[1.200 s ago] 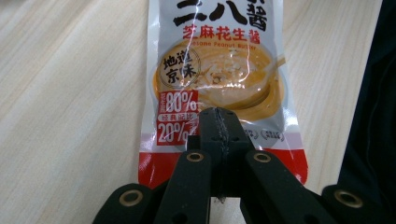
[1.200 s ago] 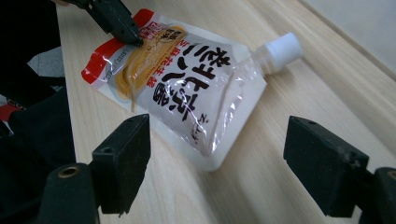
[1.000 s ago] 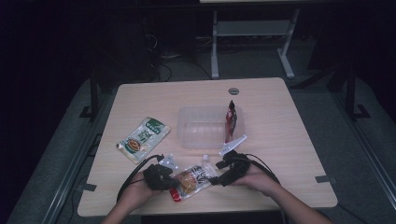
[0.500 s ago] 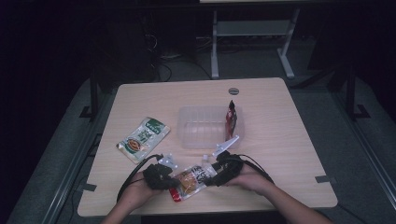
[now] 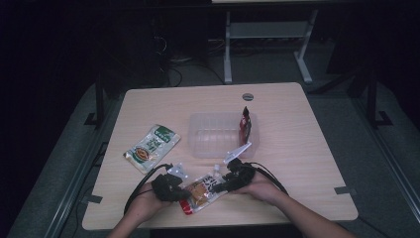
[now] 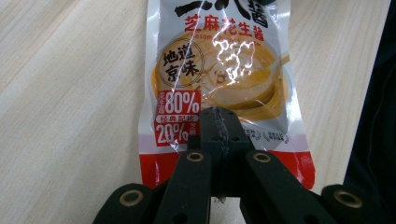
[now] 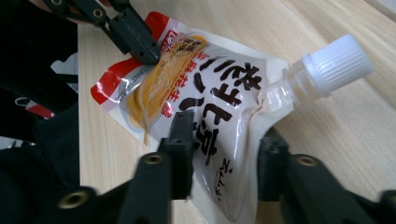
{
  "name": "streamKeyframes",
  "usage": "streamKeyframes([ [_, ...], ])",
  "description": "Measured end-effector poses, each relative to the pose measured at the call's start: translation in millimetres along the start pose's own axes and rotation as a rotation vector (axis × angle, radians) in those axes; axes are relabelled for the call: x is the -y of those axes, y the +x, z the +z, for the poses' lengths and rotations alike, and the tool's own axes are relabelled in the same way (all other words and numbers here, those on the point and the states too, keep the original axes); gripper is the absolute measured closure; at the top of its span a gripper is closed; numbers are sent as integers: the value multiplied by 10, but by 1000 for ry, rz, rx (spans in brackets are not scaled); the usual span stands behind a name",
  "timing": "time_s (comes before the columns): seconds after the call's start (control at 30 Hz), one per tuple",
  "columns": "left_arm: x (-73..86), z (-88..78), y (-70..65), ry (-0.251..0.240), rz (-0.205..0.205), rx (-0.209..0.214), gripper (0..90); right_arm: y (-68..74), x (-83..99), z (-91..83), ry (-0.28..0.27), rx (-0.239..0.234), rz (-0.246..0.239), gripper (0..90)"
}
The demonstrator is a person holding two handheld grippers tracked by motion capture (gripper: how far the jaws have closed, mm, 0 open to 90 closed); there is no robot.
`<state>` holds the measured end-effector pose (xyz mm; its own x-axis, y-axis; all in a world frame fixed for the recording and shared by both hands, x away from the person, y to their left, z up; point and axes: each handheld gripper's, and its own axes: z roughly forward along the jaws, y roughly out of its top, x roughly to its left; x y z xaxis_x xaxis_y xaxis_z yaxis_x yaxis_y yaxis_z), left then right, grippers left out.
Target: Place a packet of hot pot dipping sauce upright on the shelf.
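A clear rectangular plastic tub stands mid-table on the pale wooden table. 1 dark red slim packet leans upright at its right wall; a green-and-white flat pouch lies left of it.

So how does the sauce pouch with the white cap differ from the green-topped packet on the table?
The glossy white-and-red sauce pouch with a white screw cap lies near the table's front edge between both tongs; the flat green-and-white food packet lies alone, farther back on the left, untouched. The pouch has a spout; the packet shows none. The pouch's bottom edge is red, while the packet's top is green. Both lie flat on the pale wooden table.
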<state>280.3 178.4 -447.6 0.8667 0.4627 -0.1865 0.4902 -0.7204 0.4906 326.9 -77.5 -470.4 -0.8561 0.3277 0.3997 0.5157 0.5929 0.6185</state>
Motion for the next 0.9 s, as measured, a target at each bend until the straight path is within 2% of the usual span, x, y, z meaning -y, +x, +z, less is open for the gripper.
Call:
streamKeyframes([
  [0.03, -1, 0, 1, 0, -1, 1, 900, 5, 2, 1, -5, -4, -2, 704],
  [0.07, -1, 0, 1, 1, 0, 1, 900, -1, 0, -3, -18, -1, -25, 746],
  [0.1, -2, -1, 1, 1, 0, 1, 900, 7, 0, -20, -24, -11, -14, 794],
  [0.2, -3, 0, 6, 1, 16, -4, 900, 0, -6, -59, -59, -32, -48, 857],
  [0.23, -3, 0, 6, 1, 18, -4, 900, 16, -9, -72, -64, -43, -42, 867],
  [0.33, -3, 0, -9, 0, 17, -5, 900, 48, -20, -100, -76, -49, -54, 885],
  [0.4, -5, 0, -7, 1, 40, -6, 900, 63, -25, -115, -83, -55, -71, 891],
  [0.63, -4, -6, -4, -17, 37, 22, 900, 152, -63, -193, -115, -73, -110, 895],
  [0.9, -38, -16, -34, -55, 41, 24, 899, 209, -109, -334, -167, -78, -132, 896],
])
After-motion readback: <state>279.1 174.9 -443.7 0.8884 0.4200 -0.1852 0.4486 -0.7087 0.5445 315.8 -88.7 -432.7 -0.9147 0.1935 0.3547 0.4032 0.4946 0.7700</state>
